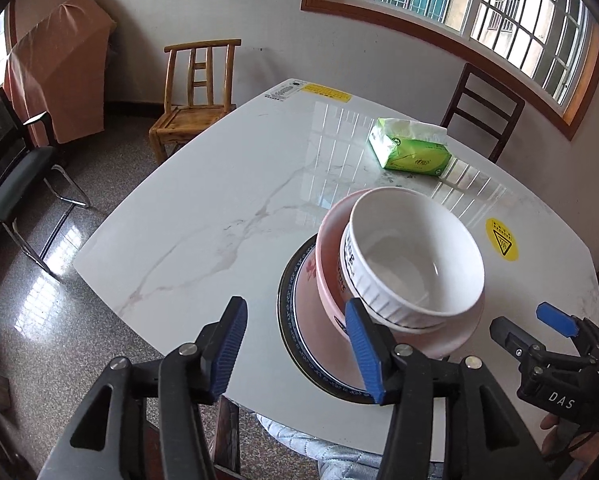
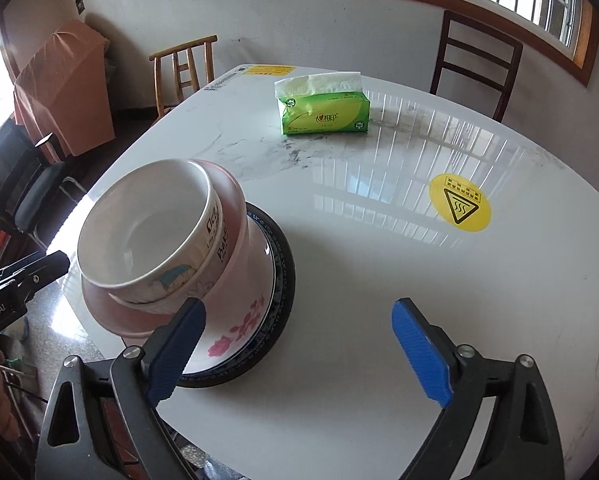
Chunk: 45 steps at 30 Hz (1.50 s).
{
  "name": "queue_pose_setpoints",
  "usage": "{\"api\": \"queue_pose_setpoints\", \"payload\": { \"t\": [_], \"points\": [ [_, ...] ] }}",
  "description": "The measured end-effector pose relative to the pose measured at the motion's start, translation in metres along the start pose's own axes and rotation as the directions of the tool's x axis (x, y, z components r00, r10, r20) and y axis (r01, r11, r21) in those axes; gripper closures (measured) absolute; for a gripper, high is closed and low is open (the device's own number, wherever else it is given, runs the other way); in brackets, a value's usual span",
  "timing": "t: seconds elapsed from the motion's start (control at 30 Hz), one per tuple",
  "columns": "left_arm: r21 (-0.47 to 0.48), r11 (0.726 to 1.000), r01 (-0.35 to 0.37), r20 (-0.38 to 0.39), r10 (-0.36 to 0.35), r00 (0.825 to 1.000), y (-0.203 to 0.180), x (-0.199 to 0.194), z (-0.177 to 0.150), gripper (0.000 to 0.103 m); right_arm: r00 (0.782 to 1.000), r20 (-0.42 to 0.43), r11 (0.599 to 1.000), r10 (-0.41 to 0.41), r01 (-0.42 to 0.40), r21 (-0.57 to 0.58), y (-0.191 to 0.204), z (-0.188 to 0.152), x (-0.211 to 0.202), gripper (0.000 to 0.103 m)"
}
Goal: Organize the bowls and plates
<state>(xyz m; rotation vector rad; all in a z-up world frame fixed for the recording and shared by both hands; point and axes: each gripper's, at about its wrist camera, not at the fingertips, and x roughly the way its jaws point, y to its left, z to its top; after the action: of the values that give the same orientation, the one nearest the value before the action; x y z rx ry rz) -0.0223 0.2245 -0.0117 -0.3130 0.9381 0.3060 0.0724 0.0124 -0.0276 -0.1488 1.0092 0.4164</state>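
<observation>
A stack stands near the front edge of the white marble table (image 1: 219, 200). At the bottom is a dark-rimmed plate (image 1: 287, 320) (image 2: 283, 272), then a white plate with a pink flower (image 2: 235, 332), a pink bowl (image 1: 327, 264) (image 2: 235, 200), and white bowls nested on top (image 1: 415, 252) (image 2: 147, 232). My left gripper (image 1: 295, 348) is open and empty, just left of the stack. My right gripper (image 2: 299, 352) is open and empty, just right of the stack; it also shows in the left wrist view (image 1: 539, 324).
A green tissue pack (image 1: 411, 148) (image 2: 323, 112) lies at the far side of the table. A yellow warning sticker (image 2: 459, 208) is on the right. Wooden chairs (image 1: 195, 92) (image 2: 475, 64) stand around the table, and an office chair (image 1: 15, 176) at the left.
</observation>
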Motion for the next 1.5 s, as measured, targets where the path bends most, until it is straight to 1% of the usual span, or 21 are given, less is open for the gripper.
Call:
{"api": "queue_pose_setpoints", "payload": {
  "t": [0.1, 0.2, 0.23, 0.27, 0.33, 0.43, 0.53, 0.87, 1.03, 1.2, 1.5],
  "points": [
    [-0.001, 1.000, -0.008, 0.007, 0.008, 1.000, -0.007, -0.003, -0.012, 0.046, 1.000, 0.006, 1.000, 0.025, -0.025, 0.004, 0.000, -0.011, -0.003, 0.006],
    [0.007, 1.000, -0.007, 0.007, 0.007, 1.000, -0.016, -0.004, -0.024, 0.044, 0.999, 0.003, 0.999, 0.038, -0.038, 0.004, 0.001, -0.023, -0.004, 0.001],
    [0.013, 1.000, -0.005, 0.006, 0.005, 1.000, -0.019, -0.004, -0.027, 0.042, 0.999, 0.007, 0.999, 0.043, -0.043, 0.006, 0.002, -0.027, -0.006, 0.001],
    [0.022, 1.000, -0.009, 0.003, 0.009, 1.000, -0.024, -0.003, -0.031, 0.037, 0.999, 0.011, 0.999, 0.043, -0.043, 0.006, 0.002, -0.031, -0.007, 0.001],
    [0.040, 0.999, -0.005, 0.006, 0.005, 1.000, -0.032, -0.003, -0.038, 0.036, 0.999, 0.013, 0.999, 0.052, -0.052, 0.007, 0.004, -0.037, -0.009, 0.001],
    [0.053, 0.998, 0.015, -0.015, -0.014, 1.000, -0.041, -0.001, -0.047, 0.035, 0.998, 0.010, 0.998, 0.063, -0.063, 0.005, 0.005, -0.043, -0.010, 0.001],
    [0.053, 0.999, 0.004, -0.024, -0.003, 1.000, -0.047, 0.001, -0.054, 0.034, 0.998, 0.011, 0.998, 0.068, -0.068, 0.007, 0.003, -0.048, -0.012, 0.001],
    [0.048, 0.998, -0.031, -0.044, 0.034, 0.998, -0.050, 0.005, -0.057, 0.033, 0.996, -0.005, 0.996, 0.083, -0.083, 0.016, -0.003, -0.059, -0.012, 0.001],
    [0.045, 0.998, -0.032, -0.058, 0.034, 0.998, -0.050, 0.008, -0.055, 0.033, 0.995, -0.016, 0.996, 0.094, -0.093, 0.013, -0.002, -0.061, -0.010, 0.001],
    [0.051, 0.998, -0.046, -0.057, 0.049, 0.997, -0.049, 0.008, -0.055, 0.033, 0.995, -0.022, 0.995, 0.095, -0.095, 0.004, 0.000, -0.062, -0.009, 0.001],
    [0.056, 0.997, -0.049, -0.061, 0.053, 0.997, -0.050, 0.007, -0.055, 0.033, 0.995, -0.033, 0.996, 0.089, -0.089, -0.004, 0.001, -0.062, -0.008, 0.001]
  ]
}}
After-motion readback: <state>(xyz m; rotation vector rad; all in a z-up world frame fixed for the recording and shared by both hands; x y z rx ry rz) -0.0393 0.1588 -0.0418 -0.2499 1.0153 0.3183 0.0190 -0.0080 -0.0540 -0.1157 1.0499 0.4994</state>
